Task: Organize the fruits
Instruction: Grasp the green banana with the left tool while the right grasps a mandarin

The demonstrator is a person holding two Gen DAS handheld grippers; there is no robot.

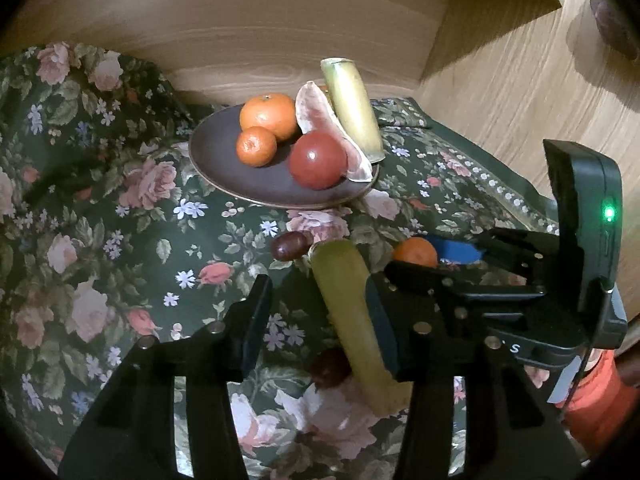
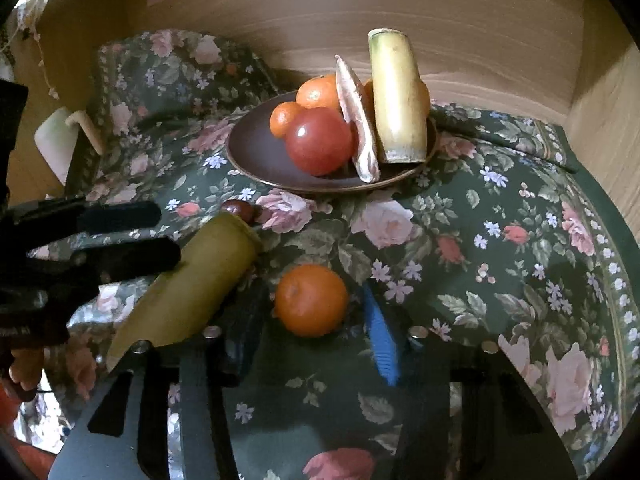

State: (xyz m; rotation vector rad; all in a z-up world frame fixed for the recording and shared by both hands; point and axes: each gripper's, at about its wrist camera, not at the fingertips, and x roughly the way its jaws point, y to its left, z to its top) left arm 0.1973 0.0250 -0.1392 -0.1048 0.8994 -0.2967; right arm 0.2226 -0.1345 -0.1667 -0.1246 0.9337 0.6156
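Right gripper (image 2: 310, 344) jaws open wide, straddling loose orange (image 2: 311, 300) on surface, nothing held. Left gripper (image 1: 316, 312) jaws open, right finger against cane (image 1: 352, 320), long axis running plateward. Plate (image 2: 256, 148) beyond.

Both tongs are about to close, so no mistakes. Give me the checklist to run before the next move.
1. Right tongs open, with the loose orange between the fingers: ok.
2. Left tongs open around the green stalk: ok.
3. Stalk centred in the left tongs: not ok; it lies against one finger, and the other is well apart.
4. Bare room on the plate for more fruit: ok, on the side away from the pomelo wedge.
5. Small dark fruits clear of the stalk: cannot tell; both sit right beside it.
6. The two tongs clear of each other: cannot tell; they are very close.
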